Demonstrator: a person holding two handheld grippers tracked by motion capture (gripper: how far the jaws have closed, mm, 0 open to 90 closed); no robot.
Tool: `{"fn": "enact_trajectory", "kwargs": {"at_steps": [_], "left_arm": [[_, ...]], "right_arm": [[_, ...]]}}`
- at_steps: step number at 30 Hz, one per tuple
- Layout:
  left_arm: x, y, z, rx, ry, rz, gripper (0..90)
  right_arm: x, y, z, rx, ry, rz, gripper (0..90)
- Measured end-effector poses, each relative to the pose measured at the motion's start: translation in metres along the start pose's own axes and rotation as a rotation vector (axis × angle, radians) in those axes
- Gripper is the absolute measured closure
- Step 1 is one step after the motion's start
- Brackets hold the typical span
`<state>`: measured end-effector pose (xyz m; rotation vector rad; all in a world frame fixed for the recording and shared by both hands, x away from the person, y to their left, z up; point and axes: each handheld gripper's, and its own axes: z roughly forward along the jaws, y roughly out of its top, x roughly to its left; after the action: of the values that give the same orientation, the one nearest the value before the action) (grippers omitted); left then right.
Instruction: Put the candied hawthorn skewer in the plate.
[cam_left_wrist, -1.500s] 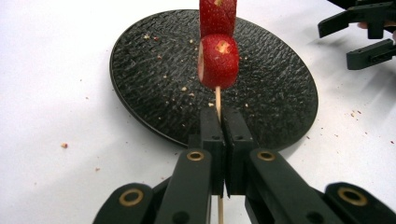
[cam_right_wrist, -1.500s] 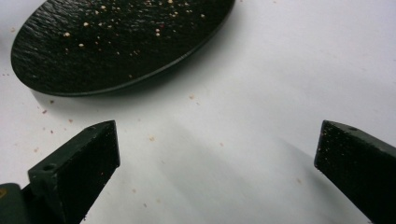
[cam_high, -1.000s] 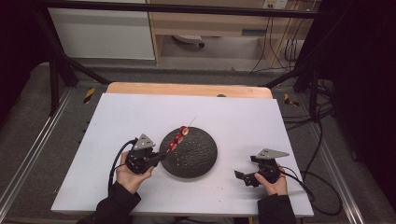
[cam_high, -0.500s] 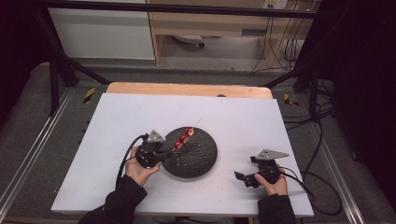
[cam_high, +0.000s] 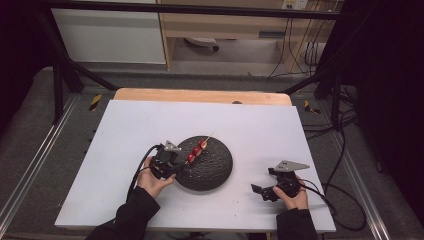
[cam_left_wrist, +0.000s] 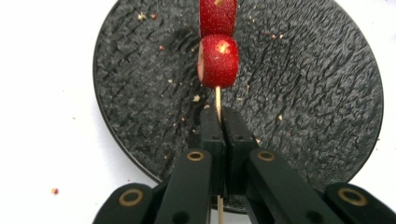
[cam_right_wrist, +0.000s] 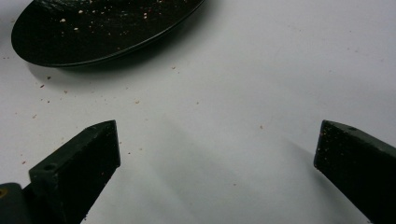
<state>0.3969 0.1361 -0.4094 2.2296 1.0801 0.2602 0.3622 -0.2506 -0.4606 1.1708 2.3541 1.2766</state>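
Note:
A thin wooden skewer (cam_left_wrist: 217, 99) carries red fruit pieces (cam_left_wrist: 218, 55) and hangs above a black textured plate (cam_left_wrist: 317, 93). My left gripper (cam_left_wrist: 222, 119) is shut on the bare lower end of the skewer. In the high view the left gripper (cam_high: 176, 161) sits at the plate's (cam_high: 212, 170) left rim, with the skewer of fruit (cam_high: 196, 150) slanting up and right over the plate. My right gripper (cam_high: 263, 191) rests on the white table at the front right, jaws wide open with nothing between them. The plate's edge (cam_right_wrist: 70, 42) lies ahead of it in the right gripper view.
Small red and tan crumbs dot the plate and the white tabletop (cam_high: 130, 130) near it. A wooden strip (cam_high: 200, 95) runs along the table's far edge. Black frame legs and cables stand on the floor around the table.
My left gripper has moved right and forward with the skewer, bringing the fruit over the plate. The right gripper has stayed where it was.

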Motion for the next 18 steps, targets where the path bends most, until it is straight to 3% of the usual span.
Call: {"fn": "enact_trajectory", "kwargs": {"at_steps": [8, 18], "left_arm": [[-0.007, -0.001, 0.009, 0.047, 0.013, 0.016, 88.3], [-0.011, -0.002, 0.014, 0.063, 0.021, 0.023, 88.2]], "right_arm": [[-0.001, -0.001, -0.001, -0.006, 0.005, 0.002, 1.1], [-0.001, -0.001, -0.001, -0.005, 0.005, 0.007, 1.1]]}}
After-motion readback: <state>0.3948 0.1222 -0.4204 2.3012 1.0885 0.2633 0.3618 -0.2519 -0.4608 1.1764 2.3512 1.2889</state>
